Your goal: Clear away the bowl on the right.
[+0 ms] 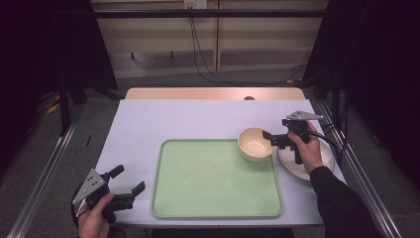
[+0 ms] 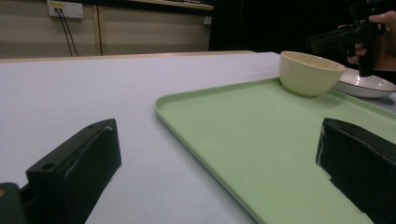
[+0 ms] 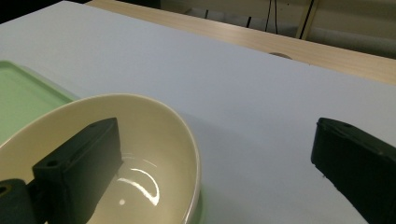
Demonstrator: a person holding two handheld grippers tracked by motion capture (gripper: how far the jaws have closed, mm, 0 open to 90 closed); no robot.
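Desk (image 1: 148, 124), pale grey sheet over wood; no writing readable anywhere.

Green tray (image 1: 198, 183), flat, empty but for its far right corner.

White plate (image 1: 317, 168) just right of the tray, on the desk.

Cream bowl (image 1: 255, 144) sits on that tray corner. Looks glazed, rigid, light, likely slippery and chippable; the rim wall is the place to pinch.

Right gripper (image 1: 271, 138): fingers wide, one inside the bowl, one outside, straddling the rim, not closed.

Left gripper (image 1: 128, 181): fingers wide, empty, near left of the tray.
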